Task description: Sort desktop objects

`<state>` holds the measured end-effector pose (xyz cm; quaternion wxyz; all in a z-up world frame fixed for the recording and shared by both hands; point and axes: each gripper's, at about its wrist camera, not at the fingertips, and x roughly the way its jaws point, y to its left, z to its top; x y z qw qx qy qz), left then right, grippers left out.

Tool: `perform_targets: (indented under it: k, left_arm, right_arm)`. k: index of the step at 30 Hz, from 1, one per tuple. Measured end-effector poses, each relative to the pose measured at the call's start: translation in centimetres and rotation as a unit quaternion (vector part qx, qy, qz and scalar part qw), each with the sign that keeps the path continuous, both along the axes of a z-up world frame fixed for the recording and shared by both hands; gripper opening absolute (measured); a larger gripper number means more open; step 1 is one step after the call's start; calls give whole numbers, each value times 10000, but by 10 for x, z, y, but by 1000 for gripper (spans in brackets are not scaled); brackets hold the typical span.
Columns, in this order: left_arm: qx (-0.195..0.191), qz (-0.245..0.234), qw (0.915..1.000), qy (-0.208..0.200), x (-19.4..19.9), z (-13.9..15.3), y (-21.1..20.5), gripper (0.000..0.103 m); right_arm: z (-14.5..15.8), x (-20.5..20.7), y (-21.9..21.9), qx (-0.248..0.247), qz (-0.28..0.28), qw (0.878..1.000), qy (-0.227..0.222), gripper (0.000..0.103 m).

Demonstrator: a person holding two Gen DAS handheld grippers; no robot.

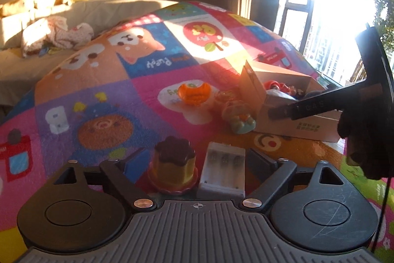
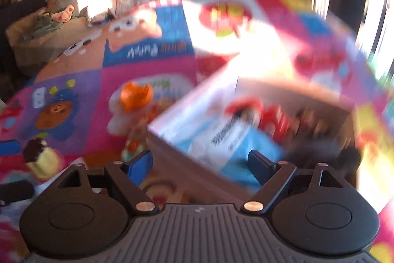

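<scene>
Left view, low centre: the left hand-held gripper (image 1: 197, 164) gapes around a clear plastic battery case (image 1: 222, 170); the blurred right view instead shows the right hand-held gripper (image 2: 199, 164) agape before a white cardboard box (image 2: 172, 139).

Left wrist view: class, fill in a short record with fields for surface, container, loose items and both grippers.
surface: colourful cartoon mat
container: open cardboard box, toys inside
between left fingers, untouched: pudding toy; clear battery case
loose on mat: orange toy
left gripper: open
right gripper: open, over the box; view blurred
</scene>
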<state>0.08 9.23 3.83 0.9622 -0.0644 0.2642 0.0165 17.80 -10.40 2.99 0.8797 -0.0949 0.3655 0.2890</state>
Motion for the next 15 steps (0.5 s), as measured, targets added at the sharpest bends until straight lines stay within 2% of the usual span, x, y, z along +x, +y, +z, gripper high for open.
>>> perform_targets:
  k: [3,8,11,15]
  left_arm:
    - [22,-6,10000,-6,-4,4,0,95]
    - [-48,-126,9999,94,-9,3,-6,95]
    - [-98,-262,9995,170,-13,0,-12,96]
    - [-70,-364,9987,355,-16,-6,-21,97]
  right_arm:
    - [6,-17,-19,25,379,9992,129,86]
    - [14,-70,-50,202,1101,9909,751,93]
    - [15,-104,-62,80,1405,9877,689,93]
    - [18,-122,-78,59,1265,9904,545,93]
